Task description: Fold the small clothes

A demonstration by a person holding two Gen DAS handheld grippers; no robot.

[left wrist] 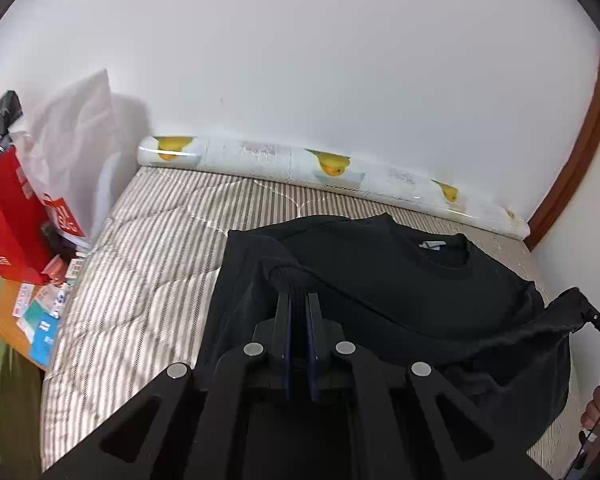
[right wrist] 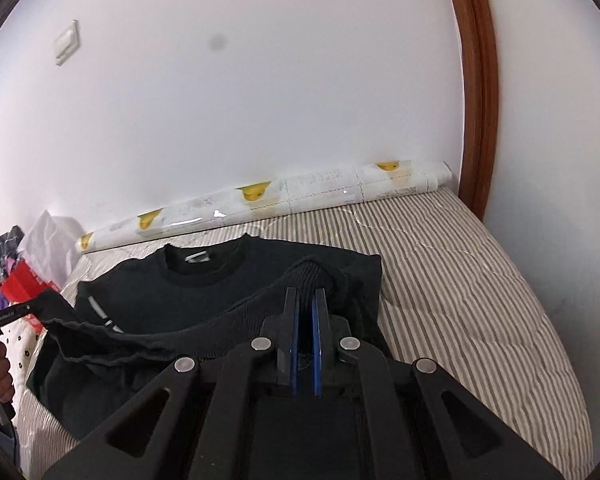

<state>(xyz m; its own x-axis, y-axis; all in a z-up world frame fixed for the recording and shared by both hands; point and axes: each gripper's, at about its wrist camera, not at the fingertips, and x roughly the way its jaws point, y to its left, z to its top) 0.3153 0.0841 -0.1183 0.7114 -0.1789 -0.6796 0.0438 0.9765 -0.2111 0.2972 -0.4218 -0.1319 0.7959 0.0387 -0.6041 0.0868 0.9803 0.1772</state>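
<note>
A black sweater point(left wrist: 412, 280) lies on the striped bed, its neck with a white label toward the wall. My left gripper point(left wrist: 298, 296) is shut on the ribbed hem at the left corner and holds it raised above the garment. My right gripper point(right wrist: 306, 294) is shut on the ribbed hem at the right corner, also raised. The hem hangs stretched between them over the sweater point(right wrist: 196, 292) body. The right gripper point(left wrist: 584, 304) shows at the right edge of the left wrist view, and the left gripper point(right wrist: 32, 308) at the left edge of the right wrist view.
The striped bed cover point(left wrist: 140, 264) spreads left of the sweater and also right of it point(right wrist: 480, 280). A rolled printed sheet point(left wrist: 300, 164) lies along the wall. A red bag point(left wrist: 8, 216), a white plastic bag point(left wrist: 76, 148) and papers crowd the left side. A brown door frame point(right wrist: 476, 92) stands right.
</note>
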